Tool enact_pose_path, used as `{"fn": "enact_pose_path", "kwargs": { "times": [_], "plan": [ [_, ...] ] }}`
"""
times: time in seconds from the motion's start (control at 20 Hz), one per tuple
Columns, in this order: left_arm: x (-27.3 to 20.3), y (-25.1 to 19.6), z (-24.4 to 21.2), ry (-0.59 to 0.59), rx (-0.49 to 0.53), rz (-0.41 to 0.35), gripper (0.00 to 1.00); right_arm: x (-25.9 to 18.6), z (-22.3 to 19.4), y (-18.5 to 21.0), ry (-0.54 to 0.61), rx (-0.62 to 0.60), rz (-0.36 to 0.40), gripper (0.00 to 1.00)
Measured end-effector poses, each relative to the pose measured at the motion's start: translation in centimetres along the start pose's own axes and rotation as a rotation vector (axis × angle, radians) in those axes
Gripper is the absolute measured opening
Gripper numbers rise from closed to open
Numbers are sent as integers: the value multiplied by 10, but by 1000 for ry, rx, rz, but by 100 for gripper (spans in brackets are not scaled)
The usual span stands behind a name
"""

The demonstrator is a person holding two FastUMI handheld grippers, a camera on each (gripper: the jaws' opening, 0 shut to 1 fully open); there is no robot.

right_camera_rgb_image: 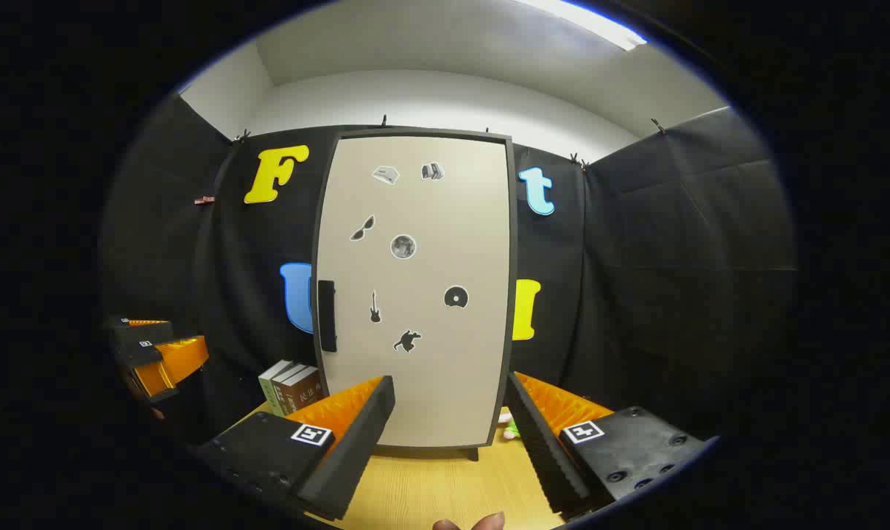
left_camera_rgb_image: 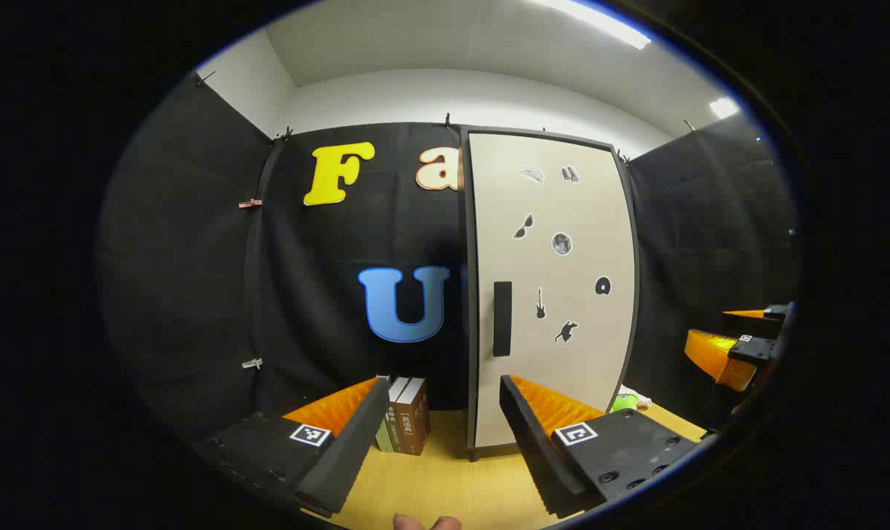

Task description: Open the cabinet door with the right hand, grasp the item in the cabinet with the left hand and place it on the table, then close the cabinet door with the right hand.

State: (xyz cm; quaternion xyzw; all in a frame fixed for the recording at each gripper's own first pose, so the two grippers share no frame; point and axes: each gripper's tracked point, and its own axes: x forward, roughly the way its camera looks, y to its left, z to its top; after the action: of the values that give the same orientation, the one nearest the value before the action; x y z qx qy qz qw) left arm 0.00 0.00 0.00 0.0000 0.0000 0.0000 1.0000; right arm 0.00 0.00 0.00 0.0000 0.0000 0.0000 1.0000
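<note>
Cabinet door, the tall beige sticker-dotted panel, stood shut on the wooden table, so you held your right gripper and left gripper wide apart, empty, facing its black handle.

The door was beige with a dark grey frame, a black handle and small black-and-grey stickers. The table was light yellow wood grain. The books were green, white and brown.
</note>
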Motion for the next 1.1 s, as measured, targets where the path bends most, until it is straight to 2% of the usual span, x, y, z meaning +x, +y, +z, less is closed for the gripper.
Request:
{"fn": "enact_pose_path", "kwargs": {
  "times": [1.1],
  "plan": [
    [1, 4, 1, -4, 8, 3, 95, 0, -2, 5, 4, 0, 5, 98]
  ]
}}
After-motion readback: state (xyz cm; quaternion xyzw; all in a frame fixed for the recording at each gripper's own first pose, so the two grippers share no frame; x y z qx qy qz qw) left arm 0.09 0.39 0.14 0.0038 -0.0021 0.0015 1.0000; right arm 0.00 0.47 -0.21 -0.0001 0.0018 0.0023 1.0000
